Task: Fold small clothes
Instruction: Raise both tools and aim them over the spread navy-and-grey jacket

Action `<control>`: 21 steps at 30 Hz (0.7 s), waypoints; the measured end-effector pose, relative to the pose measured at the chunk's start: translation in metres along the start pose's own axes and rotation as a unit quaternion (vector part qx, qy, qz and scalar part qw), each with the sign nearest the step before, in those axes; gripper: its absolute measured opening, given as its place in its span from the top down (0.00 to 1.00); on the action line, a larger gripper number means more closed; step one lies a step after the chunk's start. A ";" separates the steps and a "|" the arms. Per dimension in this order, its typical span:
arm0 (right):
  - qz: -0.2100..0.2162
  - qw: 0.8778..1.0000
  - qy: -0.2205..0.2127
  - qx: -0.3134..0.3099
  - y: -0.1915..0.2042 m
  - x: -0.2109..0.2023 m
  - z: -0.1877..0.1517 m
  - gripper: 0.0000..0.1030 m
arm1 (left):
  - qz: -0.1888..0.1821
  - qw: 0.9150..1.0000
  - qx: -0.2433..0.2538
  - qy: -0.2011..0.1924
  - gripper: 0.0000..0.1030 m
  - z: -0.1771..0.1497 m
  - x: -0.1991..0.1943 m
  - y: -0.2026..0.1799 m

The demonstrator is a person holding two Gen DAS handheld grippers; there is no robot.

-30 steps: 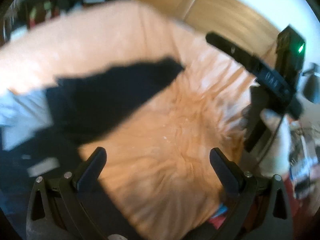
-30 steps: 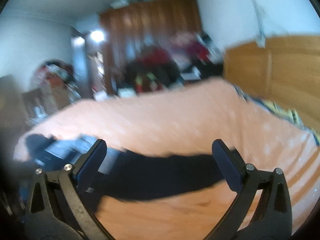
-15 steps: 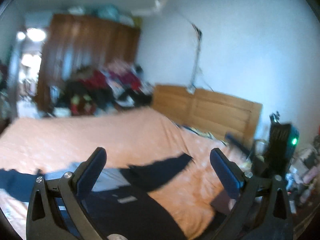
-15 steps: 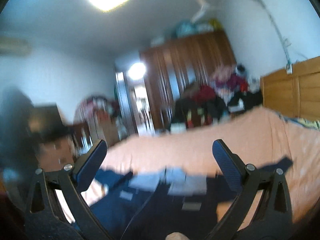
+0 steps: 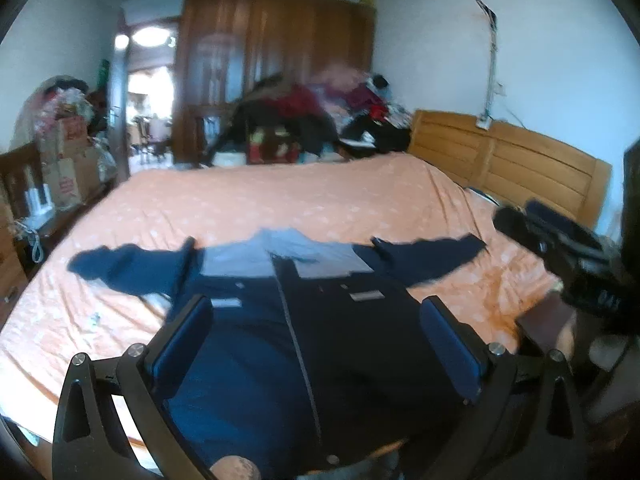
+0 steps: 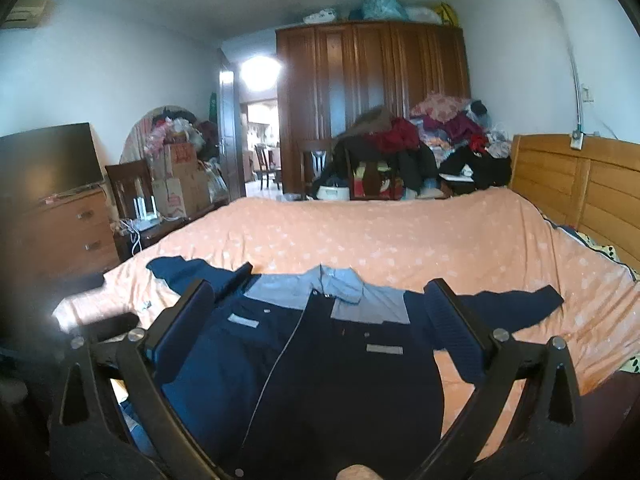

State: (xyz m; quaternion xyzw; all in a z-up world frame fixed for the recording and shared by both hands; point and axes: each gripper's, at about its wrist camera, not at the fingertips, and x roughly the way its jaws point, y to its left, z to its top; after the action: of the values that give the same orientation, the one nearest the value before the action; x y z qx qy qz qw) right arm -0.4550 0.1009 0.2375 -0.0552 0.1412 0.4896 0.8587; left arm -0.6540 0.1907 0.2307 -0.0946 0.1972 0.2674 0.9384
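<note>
A dark navy jacket (image 5: 332, 344) with a pale grey-blue yoke and collar (image 6: 340, 286) lay face up and unfolded on the orange bedspread (image 5: 280, 208), its hem toward the cameras and both sleeves stretched out to the sides. The front was closed along a central zipper (image 5: 298, 352), with a small light patch on each chest panel. The left gripper (image 5: 316, 344) was held above the lower body of the garment with its fingers (image 5: 182, 344) spread wide and nothing between them. The right gripper (image 6: 320, 332) was likewise spread apart and empty over the jacket; in the left wrist view it appeared, blurred, at the right edge (image 5: 576, 264). Behind the bed stood a wooden headboard (image 6: 576, 192), a dark wardrobe (image 6: 372, 104) and a heap of clothes (image 6: 420, 140).
</note>
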 end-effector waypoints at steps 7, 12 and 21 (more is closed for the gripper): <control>0.006 1.000 0.018 -0.011 0.017 -0.018 -0.003 0.00 | 0.003 1.000 -0.014 -0.025 0.02 0.006 -0.009 0.019; -0.026 0.999 -0.011 -0.034 0.017 -0.024 -0.005 0.00 | 0.023 0.999 -0.015 -0.046 0.00 0.006 -0.009 0.015; -0.095 0.976 0.186 -0.056 -0.051 0.134 -0.109 0.00 | 0.066 0.987 0.003 0.147 0.00 -0.055 0.180 0.046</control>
State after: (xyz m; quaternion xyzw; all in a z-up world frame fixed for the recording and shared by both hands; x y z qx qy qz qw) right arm -0.3672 0.1593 0.0918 -0.2062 0.2645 0.3938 0.8558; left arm -0.5563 0.2978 0.1018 -0.1169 0.3400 0.3114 0.8796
